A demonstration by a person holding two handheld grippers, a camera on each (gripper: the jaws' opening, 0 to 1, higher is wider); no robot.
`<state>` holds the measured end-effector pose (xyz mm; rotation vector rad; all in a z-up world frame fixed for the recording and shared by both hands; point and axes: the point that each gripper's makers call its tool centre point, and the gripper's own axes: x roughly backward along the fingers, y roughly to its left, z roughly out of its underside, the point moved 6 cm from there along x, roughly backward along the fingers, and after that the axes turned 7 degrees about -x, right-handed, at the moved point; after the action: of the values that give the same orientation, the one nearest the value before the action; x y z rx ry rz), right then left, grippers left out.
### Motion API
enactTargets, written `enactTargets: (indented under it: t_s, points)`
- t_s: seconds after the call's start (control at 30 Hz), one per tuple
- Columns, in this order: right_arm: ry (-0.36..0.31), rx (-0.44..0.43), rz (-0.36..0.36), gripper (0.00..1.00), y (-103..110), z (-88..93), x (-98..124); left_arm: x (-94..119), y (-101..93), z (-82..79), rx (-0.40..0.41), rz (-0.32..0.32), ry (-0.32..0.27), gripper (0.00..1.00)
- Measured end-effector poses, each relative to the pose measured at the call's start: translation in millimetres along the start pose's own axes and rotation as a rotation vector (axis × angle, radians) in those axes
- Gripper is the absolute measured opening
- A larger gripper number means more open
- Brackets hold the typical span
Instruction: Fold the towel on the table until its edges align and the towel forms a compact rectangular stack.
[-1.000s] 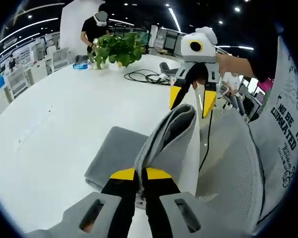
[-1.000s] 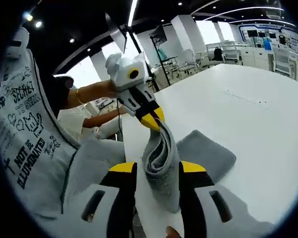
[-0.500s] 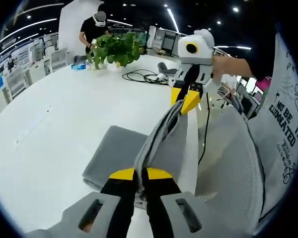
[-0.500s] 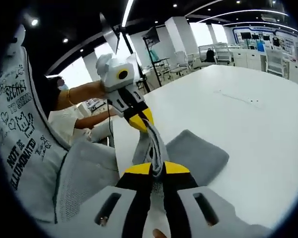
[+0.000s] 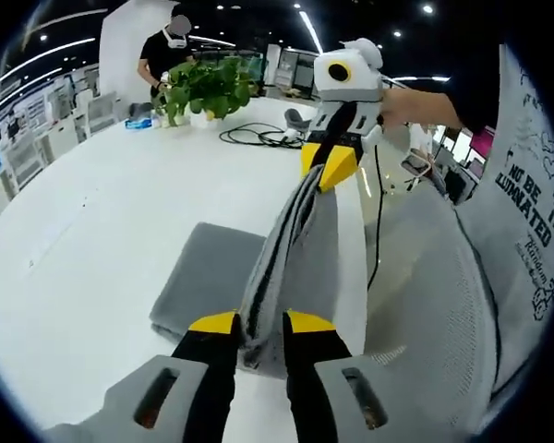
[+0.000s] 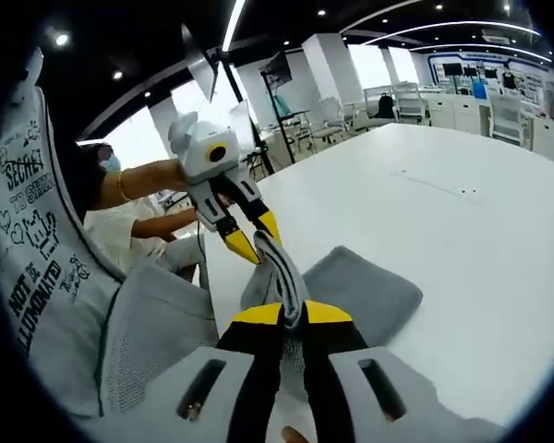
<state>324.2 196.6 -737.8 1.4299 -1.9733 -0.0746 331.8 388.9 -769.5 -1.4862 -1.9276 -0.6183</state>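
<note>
The grey towel (image 5: 212, 277) lies on the white bench (image 5: 92, 231) at its near edge, partly folded: one flap rests flat while a bunched ridge of cloth is lifted off the bench and strung between the two grippers. The ridge's long axis runs straight from one pair of jaws to the other, so each gripper looks along it at its partner.

The right gripper (image 6: 293, 314) has its jaws pinched tight on one end of the ridge. The left gripper (image 5: 260, 323) shows a narrow gap between its yellow tips, with the cloth lying in that gap; in the right gripper view its jaws stand clearly parted about the towel's end, so it appears to be loosening its hold, not clamping.

Both grippers are held above the near bench edge, close to the person's chair (image 5: 425, 277), with the flat flap on the far side of them. Carrying the ridge over that flap is probably what remains.

A plant (image 5: 203, 88) stands far across the bench.
</note>
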Motion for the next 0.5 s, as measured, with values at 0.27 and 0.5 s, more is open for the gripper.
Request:
enactTargets:
  t_s: [0.27,0.5]
  points:
    - [-0.012,0.001,-0.013,0.05,10.4,-6.6,6.3,12.8,-7.3,-2.5,0.027,-0.005,-0.014,0.07]
    - [-0.029,0.000,-0.030,0.04,17.1,-12.1,12.5,27.6,-17.7,-10.1,0.044,0.012,-0.040,0.07]
